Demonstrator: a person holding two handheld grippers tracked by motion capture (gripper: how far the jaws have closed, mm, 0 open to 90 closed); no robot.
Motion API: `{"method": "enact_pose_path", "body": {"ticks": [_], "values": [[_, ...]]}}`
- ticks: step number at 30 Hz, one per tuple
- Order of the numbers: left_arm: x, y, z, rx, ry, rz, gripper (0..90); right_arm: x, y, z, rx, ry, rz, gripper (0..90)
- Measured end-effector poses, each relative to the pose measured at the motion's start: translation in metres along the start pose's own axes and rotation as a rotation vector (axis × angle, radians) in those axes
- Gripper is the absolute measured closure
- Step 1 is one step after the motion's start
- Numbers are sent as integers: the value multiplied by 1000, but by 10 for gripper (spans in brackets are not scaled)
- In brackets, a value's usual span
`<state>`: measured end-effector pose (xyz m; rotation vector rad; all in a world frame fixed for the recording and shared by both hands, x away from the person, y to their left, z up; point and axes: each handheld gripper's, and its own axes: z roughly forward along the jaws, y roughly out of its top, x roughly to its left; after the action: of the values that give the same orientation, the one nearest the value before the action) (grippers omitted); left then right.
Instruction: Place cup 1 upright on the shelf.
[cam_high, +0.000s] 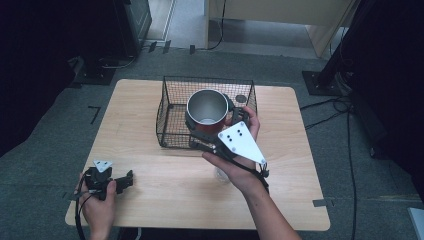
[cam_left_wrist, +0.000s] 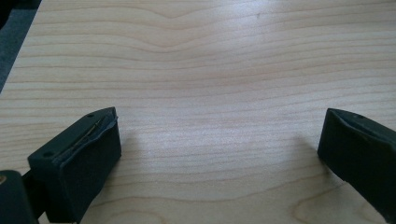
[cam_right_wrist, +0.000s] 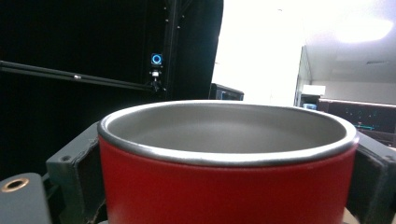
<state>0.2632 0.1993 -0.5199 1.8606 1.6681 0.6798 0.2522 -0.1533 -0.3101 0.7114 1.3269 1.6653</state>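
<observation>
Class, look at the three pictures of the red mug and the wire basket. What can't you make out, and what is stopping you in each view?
- Red mug: its base is cut off by the bottom edge of the right gripper view.
- Wire basket: in the high view, the mug and right gripper cover its floor's right part.
- A pale object on the table: mostly behind the person's right wrist in the high view.

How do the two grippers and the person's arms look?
Both grippers are black. The right gripper carries a large white three-cornered plate with small dark holes; the left gripper has a smaller one. A black cable trails from each. The left gripper's pads are dark and blocky. The forearms are bare, no sleeves in view.
</observation>
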Motion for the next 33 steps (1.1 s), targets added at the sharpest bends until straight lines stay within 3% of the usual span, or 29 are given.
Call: {"method": "enact_pose_path", "body": {"ticks": [8, 23, 33], "values": [[0, 0, 0, -2, 0, -2, 0, -26, -10, 19, -1, -56, 7, 67], [0, 0, 0, -3, 0, -2, 0, -74, -41, 60, 113, -103, 14, 67], [0, 0, 0, -4, 1, -2, 0, -90, -65, 85, 188, -84, 40, 67]]}}
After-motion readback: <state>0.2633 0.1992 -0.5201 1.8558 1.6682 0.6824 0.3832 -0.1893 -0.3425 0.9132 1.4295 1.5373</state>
